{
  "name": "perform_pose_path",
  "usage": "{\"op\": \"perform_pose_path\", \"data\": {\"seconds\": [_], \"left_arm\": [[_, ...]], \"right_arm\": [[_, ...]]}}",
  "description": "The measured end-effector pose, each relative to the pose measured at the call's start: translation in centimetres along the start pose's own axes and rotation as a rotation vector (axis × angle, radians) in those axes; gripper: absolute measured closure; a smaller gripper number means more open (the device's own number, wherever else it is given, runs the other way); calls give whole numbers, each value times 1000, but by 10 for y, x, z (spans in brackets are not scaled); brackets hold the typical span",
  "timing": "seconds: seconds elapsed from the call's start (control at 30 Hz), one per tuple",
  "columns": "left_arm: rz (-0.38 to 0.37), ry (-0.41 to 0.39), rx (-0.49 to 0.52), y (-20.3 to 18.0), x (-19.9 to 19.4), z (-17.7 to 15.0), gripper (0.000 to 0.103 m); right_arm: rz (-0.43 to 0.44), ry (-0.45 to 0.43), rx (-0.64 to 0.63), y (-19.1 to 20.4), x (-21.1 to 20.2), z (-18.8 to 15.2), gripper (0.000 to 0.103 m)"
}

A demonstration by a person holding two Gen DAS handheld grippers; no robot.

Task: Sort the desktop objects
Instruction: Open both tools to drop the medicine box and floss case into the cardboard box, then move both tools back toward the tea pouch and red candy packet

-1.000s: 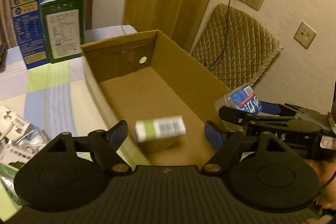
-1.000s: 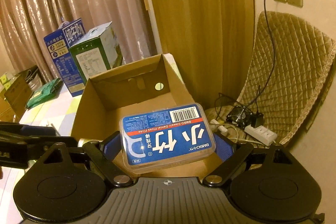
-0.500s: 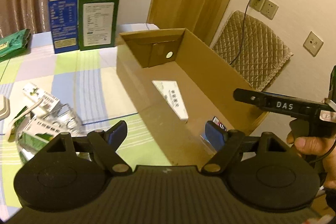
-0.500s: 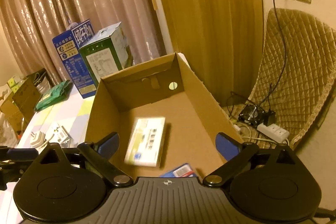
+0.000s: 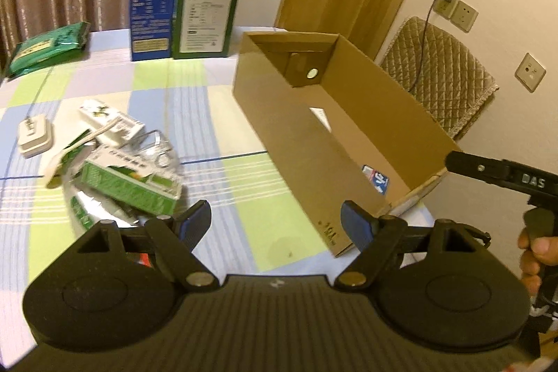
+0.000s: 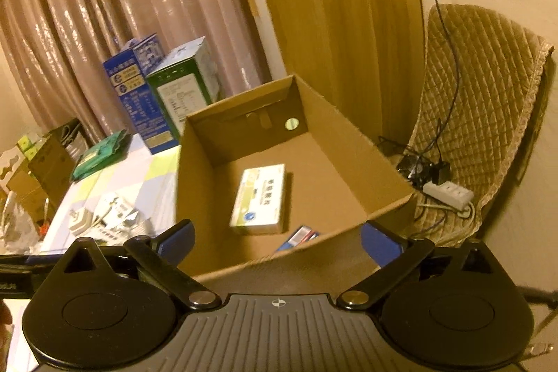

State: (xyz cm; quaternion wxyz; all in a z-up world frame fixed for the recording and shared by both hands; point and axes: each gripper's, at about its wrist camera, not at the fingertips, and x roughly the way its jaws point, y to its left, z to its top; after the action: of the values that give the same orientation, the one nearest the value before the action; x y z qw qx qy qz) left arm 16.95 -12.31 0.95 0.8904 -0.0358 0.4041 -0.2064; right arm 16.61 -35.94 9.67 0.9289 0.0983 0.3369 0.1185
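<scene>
Right wrist view: cardboard box (image 6: pixel 216 183) holds white medicine box (image 6: pixel 259 199) and blue case (image 6: pixel 298 237); right gripper (image 6: pixel 277 237), left gripper (image 5: pixel 275 222) both spread, empty. Pile of packets (image 5: pixel 115 169) on table (image 5: pixel 223 128) left to sort.

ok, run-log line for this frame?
left gripper: open, empty | right gripper: open, empty | box: white carton, blue case inside | pile: on table

1. Warm, yellowish indoor light fills both views; the right wrist view looks dimmer and more amber.
2. Glossy highlights streak the curtain (image 6: pixel 104 23) toward 11 o'clock.
3. Fisheye bending curves the door (image 6: pixel 331 23) and wall edges, with dark vignette corners.
4. Motion blur softens the packets (image 5: pixel 122 176) at 9 o'clock and the cardboard box (image 6: pixel 195 162) wall.
</scene>
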Motion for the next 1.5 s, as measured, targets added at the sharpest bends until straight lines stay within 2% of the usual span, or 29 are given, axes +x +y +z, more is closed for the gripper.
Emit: {"op": "perform_pose_path", "data": {"seconds": [0.43,0.73,1.0,1.5], "left_arm": [[101,-36,-41,45,-54,-31,20],[197,-18,-76,94,-78,-53,20],[217,15,-79,122,-66,-61,19],[217,34,-106,168,-11,-48,19]], "right_arm": [[109,11,-104,74,-24,-21,2],[203,62,-200,123,-12,-50,2],[227,120,-260,145,18,-71,2],[224,216,-298,166,98,-89,2]]}}
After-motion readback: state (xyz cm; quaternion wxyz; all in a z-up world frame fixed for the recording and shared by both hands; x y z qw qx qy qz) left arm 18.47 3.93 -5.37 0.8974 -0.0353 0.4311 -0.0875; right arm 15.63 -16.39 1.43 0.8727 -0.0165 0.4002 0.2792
